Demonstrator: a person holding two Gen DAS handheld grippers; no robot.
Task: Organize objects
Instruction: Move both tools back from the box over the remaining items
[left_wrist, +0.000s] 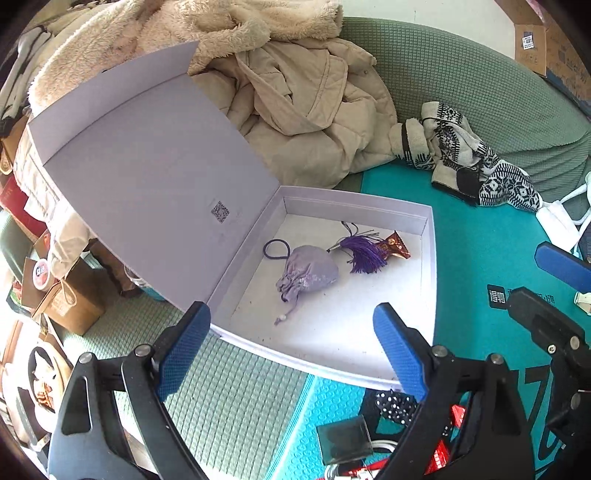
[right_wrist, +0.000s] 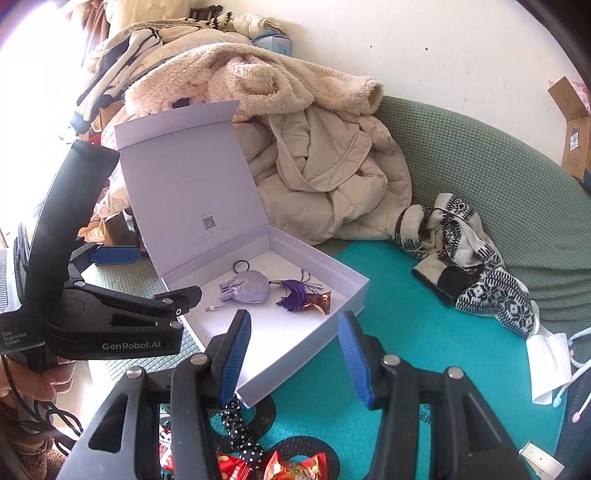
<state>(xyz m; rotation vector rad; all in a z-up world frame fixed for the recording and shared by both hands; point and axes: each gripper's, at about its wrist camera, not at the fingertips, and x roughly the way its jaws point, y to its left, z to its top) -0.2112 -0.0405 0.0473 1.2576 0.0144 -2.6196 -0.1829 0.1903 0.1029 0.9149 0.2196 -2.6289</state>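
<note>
A lilac pouch, purple tassel and wrapped candy lie inside the open white box on the teal mat. The left gripper hovers wide and empty over the box's near edge; the right gripper is half-spread, holding nothing.

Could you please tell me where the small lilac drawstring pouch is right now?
The lilac pouch lies inside the open white box, near the middle of its floor, with the purple tassel just to its right in both wrist views.

A crumpled beige padded coat lies under a cream fleece blanket; nearby, a black-and-white patterned knit garment sprawls across the green textured sofa.
</note>
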